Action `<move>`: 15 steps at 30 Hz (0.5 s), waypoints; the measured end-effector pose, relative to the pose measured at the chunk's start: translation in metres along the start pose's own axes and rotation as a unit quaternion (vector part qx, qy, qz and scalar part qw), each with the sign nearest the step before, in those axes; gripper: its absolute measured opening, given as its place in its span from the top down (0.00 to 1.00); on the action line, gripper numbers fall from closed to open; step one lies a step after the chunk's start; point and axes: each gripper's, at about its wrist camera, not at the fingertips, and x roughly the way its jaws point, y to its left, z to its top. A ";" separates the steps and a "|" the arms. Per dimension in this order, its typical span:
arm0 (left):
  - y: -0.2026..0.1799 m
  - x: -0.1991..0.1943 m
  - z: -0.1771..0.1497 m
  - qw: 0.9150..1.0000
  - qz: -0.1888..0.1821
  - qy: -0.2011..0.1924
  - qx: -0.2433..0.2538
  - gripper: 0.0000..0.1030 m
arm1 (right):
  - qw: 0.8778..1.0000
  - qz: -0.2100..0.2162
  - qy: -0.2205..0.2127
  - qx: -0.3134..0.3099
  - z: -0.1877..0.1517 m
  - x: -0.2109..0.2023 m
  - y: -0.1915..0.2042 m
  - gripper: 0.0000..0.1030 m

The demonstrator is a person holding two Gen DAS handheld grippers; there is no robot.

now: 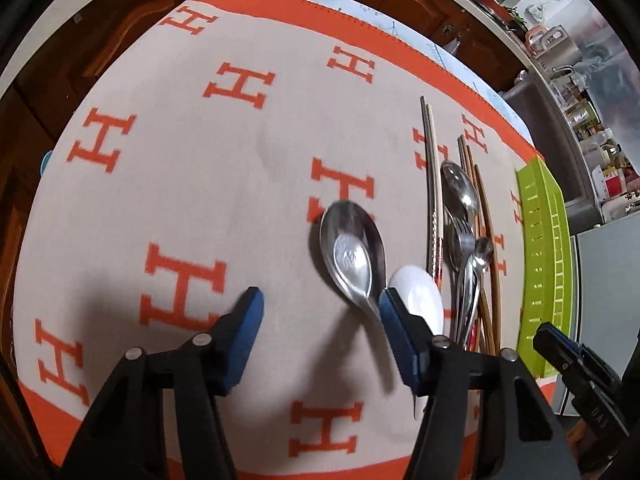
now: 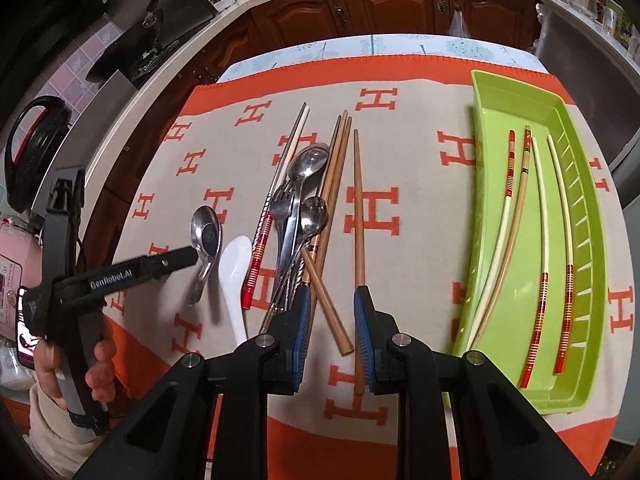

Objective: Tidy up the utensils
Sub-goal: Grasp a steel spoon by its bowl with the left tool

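Blue-padded left tongs (image 1: 320,316) half-open above steel spoon (image 1: 352,252), right tongs (image 2: 332,336) narrow, empty

A beige blanket (image 2: 404,168) with orange H letters and an orange border covers the table. Behind it run dark wooden cabinet doors (image 2: 394,8) under a pale countertop. At the far left sit a black pan (image 2: 34,152) and a pink appliance (image 2: 12,280).
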 end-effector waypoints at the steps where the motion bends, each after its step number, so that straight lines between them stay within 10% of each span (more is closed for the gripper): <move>1: -0.002 0.002 0.002 1.000 0.001 -0.001 0.003 0.48 | 1.000 0.000 0.001 0.000 0.000 0.001 0.000 0.78; 12: -0.035 0.017 0.012 0.995 0.054 -0.029 0.072 0.52 | 1.000 -0.004 0.014 -0.006 0.004 0.021 0.001 0.78; 15: -0.041 0.019 0.009 0.992 0.076 -0.040 0.088 0.84 | 1.000 -0.005 0.016 -0.005 0.005 0.024 0.000 0.78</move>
